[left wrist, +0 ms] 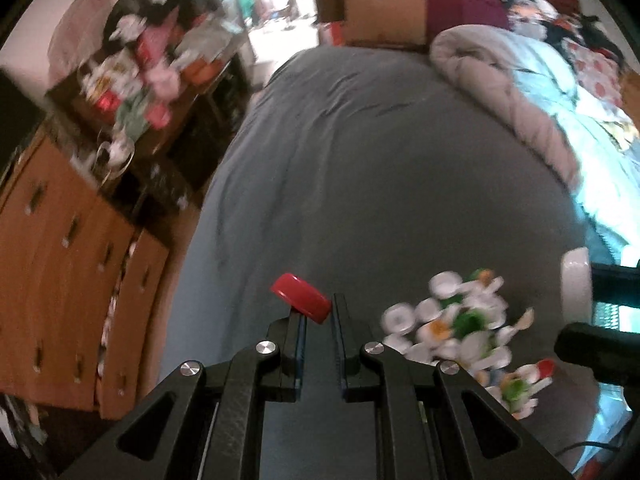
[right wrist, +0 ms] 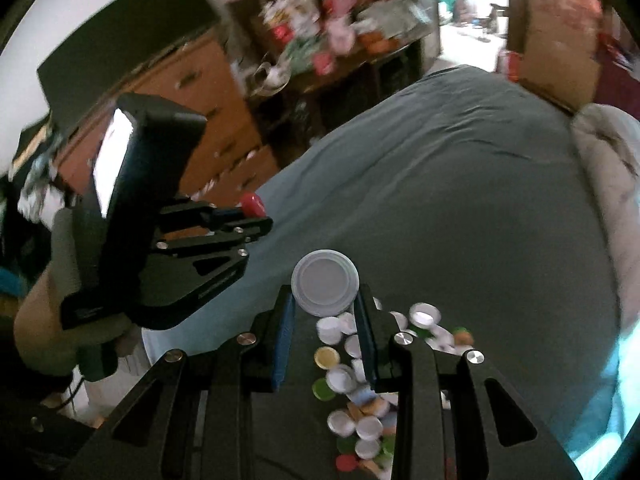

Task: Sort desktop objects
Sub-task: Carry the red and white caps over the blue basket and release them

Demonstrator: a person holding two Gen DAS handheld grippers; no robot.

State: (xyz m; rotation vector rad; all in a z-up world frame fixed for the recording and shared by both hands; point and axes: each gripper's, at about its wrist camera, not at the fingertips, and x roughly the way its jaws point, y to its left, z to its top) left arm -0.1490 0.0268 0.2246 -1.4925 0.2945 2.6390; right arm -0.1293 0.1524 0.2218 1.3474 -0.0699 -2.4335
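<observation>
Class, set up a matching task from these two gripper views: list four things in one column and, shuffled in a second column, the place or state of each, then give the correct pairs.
Column 1
1. red cap
2. large white lid
3. pile of bottle caps
4. rolled duvet

Column 2
A. loose on the grey sheet, under the right gripper
B. bunched at the bed's far right
C. pinched in the left gripper
D. held between the right gripper's fingers

Pairs: 1-C, 2-D, 3-A, 4-B
</observation>
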